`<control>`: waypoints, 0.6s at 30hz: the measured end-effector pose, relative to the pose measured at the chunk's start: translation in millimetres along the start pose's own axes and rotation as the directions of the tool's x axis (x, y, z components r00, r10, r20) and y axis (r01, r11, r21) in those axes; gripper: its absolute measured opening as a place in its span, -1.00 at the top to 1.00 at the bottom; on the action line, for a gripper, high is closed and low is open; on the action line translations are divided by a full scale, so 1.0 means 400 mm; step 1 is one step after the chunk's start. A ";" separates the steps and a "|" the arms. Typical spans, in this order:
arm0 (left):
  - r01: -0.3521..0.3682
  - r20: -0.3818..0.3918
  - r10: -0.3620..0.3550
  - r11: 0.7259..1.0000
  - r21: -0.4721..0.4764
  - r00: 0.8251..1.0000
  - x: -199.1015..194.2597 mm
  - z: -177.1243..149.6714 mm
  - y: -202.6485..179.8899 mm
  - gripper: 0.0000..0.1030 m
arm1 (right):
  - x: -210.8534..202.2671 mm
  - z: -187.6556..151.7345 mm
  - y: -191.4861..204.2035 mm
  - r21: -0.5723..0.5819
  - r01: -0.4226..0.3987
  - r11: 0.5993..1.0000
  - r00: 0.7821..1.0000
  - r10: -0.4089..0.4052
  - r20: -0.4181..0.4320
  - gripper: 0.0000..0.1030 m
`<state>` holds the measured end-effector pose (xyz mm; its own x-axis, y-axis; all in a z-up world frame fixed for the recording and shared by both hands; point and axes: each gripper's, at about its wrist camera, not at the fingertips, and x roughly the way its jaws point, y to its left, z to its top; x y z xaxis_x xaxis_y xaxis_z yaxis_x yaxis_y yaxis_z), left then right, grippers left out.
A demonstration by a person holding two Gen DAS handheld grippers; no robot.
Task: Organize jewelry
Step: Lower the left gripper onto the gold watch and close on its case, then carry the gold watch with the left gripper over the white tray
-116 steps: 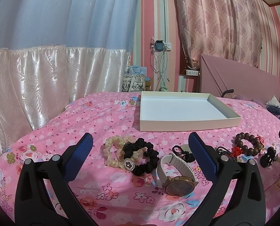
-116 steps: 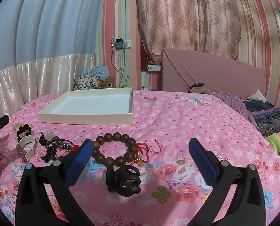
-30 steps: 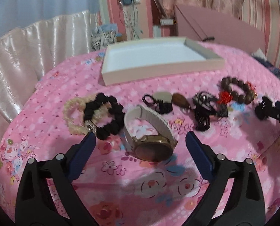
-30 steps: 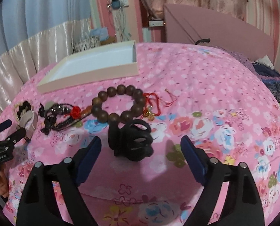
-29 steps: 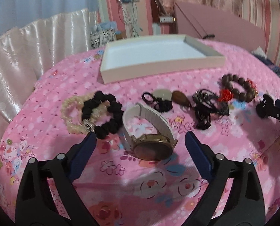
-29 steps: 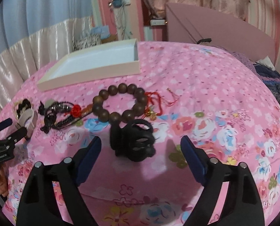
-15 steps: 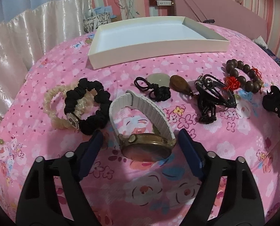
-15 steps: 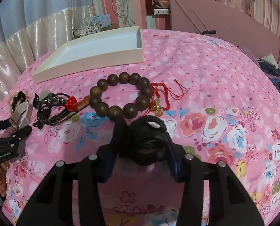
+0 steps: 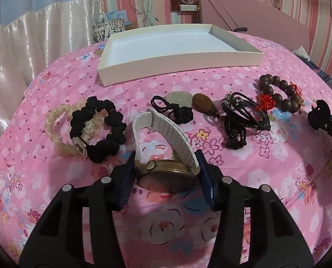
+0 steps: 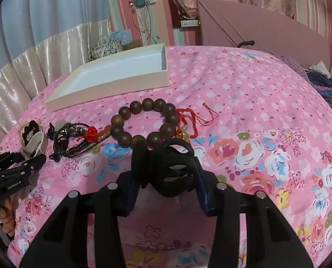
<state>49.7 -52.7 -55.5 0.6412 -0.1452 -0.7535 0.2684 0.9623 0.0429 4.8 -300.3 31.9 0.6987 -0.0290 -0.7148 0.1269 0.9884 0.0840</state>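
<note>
My left gripper [image 9: 166, 169] is shut on the gold case of a watch [image 9: 166, 174] with a white strap, which lies on the pink bedspread. My right gripper [image 10: 166, 174] is shut on a black hair claw clip [image 10: 170, 167]; the clip also shows in the left wrist view [image 9: 321, 115]. A wooden bead bracelet [image 10: 143, 122] lies just beyond the clip. An empty white box tray [image 9: 179, 60] stands farther back, also seen in the right wrist view [image 10: 112, 89].
A black scrunchie [image 9: 96, 129] over a cream scrunchie [image 9: 59, 131] lies left of the watch. A black knotted cord with a pale disc [image 9: 177, 107], a brown pendant [image 9: 204, 102] and black cord bracelets [image 9: 239, 118] lie between. A headboard [image 10: 266, 29] stands behind.
Both grippers have moved forward and down and closed: the left on the watch, the right on the hair claw clip.
</note>
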 end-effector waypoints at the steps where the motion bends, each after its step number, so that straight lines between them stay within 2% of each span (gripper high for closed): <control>1: 0.011 0.004 -0.011 1.000 -0.010 1.000 -0.004 -0.002 0.006 0.02 | -0.001 -0.001 0.000 0.000 -0.001 1.000 1.000 0.001 0.002 0.14; 5: 0.042 0.022 -0.041 0.998 -0.039 0.999 -0.016 -0.007 0.023 0.03 | -0.002 -0.001 -0.001 -0.001 -0.001 1.000 1.000 0.001 0.004 0.14; 12: 0.080 0.082 -0.078 0.997 -0.023 0.994 -0.068 -0.019 0.019 0.03 | -0.014 -0.006 -0.003 0.001 -0.013 1.000 1.000 0.013 0.025 0.15; 18: 0.102 0.144 -0.096 0.994 -0.031 0.985 -0.123 0.020 0.043 0.03 | -0.055 0.013 0.001 0.011 -0.047 0.999 0.996 0.046 0.071 0.15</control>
<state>28.7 -30.8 -12.5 0.7095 -0.2687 -0.6514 0.3100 0.9492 -0.0539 -7.1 -300.0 51.2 0.7520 0.0057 -0.6592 0.1017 0.9870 0.1245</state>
